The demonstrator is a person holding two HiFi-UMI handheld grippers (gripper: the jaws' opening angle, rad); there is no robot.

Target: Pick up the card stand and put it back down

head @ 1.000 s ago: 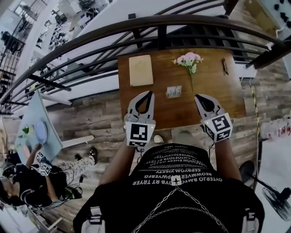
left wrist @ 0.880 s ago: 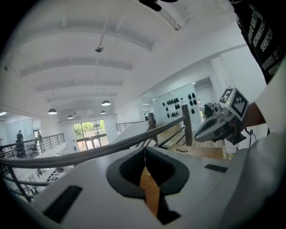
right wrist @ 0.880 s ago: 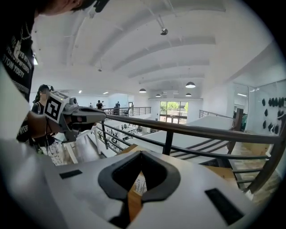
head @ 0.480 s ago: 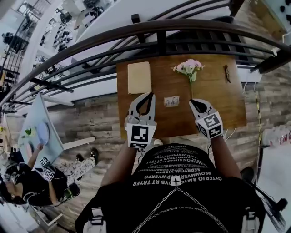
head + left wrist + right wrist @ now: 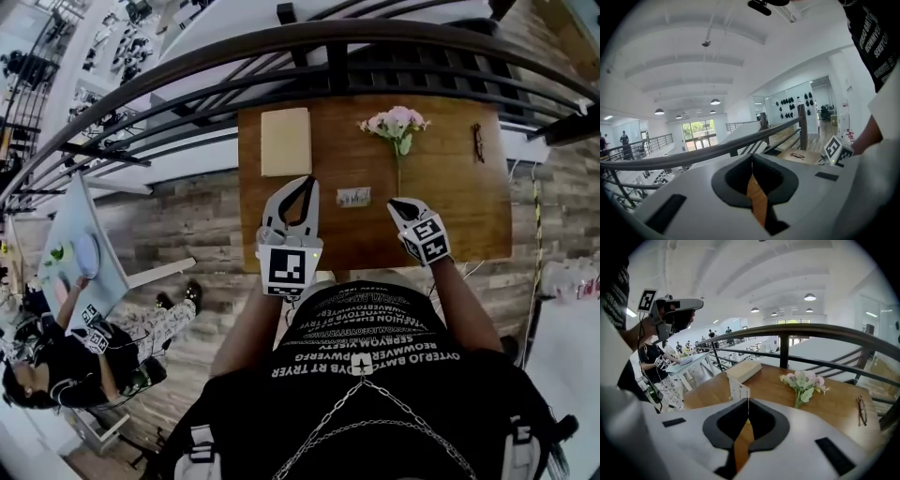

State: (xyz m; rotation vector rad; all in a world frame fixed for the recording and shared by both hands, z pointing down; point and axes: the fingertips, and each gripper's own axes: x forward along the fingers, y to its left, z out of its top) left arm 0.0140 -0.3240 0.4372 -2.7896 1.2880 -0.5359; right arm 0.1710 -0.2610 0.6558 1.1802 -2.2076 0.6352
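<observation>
Both tongs are clenched shut on nothing: left gripper (image 5: 304, 182) and right gripper (image 5: 395, 202) hover over the table's (image 5: 459, 216) near edge. The card stand (image 5: 353, 197) stands between them, just ahead of the right tips (not touching). Farther out are a notebook (image 5: 285, 141) beyond the left and flowers (image 5: 394, 124) beyond the right.

Black tee (image 5: 375, 323) w/ white print, silver chain (image 5: 320, 430)

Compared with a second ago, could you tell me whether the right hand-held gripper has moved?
Yes. The right hand-held gripper has sunk toward the table, its tip now nearer the card stand.
</observation>
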